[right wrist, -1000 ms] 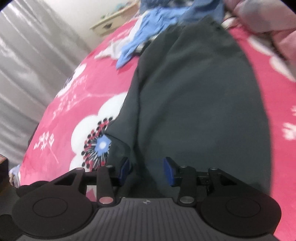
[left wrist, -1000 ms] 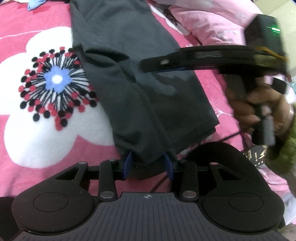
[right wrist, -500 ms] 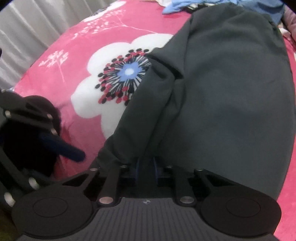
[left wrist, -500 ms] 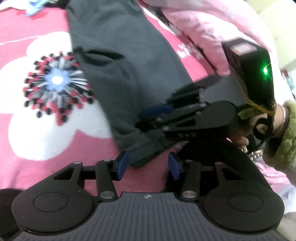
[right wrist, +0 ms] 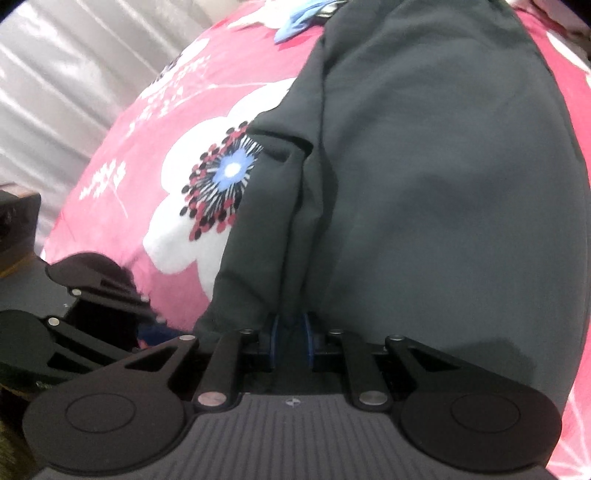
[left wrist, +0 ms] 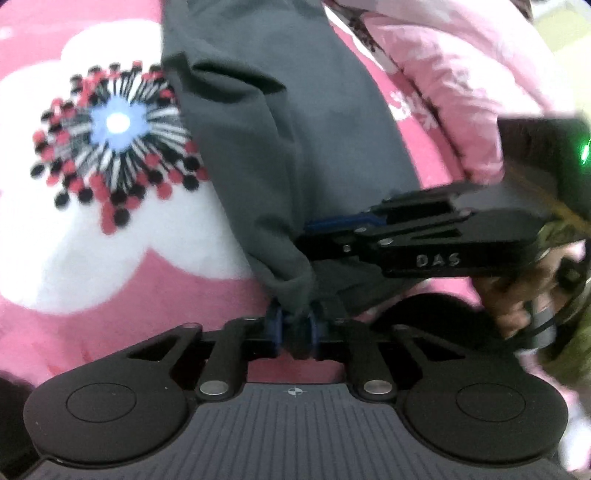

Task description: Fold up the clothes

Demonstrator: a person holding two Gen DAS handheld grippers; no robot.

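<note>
Dark grey garment point(right wrist: 424, 192) laid lengthwise on the bed point(left wrist: 122, 258), over the pink floral cover, running away from both cameras. Left gripper point(left wrist: 294, 326) pressed together on the near hem, cloth bunched and puckered between the blue pads point(left wrist: 275, 325). Right gripper point(right wrist: 290, 341) likewise pinching the same near edge, pads point(right wrist: 274, 339) drawn close with a pleat of fabric rising from them. Both grips close together on the near end, just beside each other: probably set up to lift this end and carry it over toward the far end for a lengthwise fold. Left side of the garment already doubled inward, a flap edge showing near the flower print point(right wrist: 225, 177). Right gripper body point(left wrist: 424, 240) seen from the left wrist view coming in sideways from the right, roughly level, its fingers reaching to the hem; hand point(left wrist: 517, 295) wrapped round the handle below, green LED lit. Left gripper point(right wrist: 99, 291) seen from the right wrist view low at the bed edge, angled in from the left. Hem looks lightly raised off the cover, not certain. Risk: thin pinch on gathered cloth, lower layers may slip out on lift. Blue clothing point(right wrist: 306, 16) at far end, pink pillow point(left wrist: 461, 92) on the right, well apart from the grips.
</note>
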